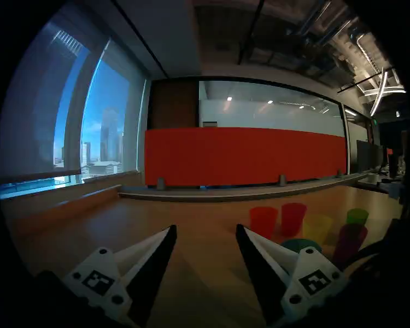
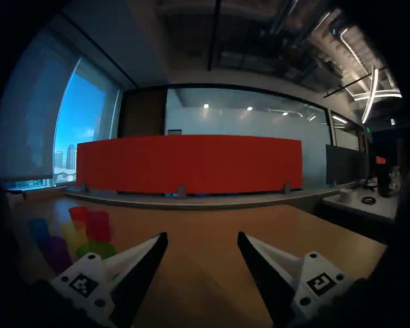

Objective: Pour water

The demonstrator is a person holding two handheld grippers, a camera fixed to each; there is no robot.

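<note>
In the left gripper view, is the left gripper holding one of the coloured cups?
No: the left gripper has its jaws open with nothing between them, and the coloured cups stand on the table ahead.

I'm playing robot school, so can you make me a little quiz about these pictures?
1. True or false: the left hand-held gripper and the right hand-held gripper are both open, holding nothing.
2. Where do the colourful cups stand? A) on the wooden table B) in a sink C) on a chair
3. Fill in: the long partition behind the table is ____.
Key: 1 true; 2 A; 3 red.
</note>
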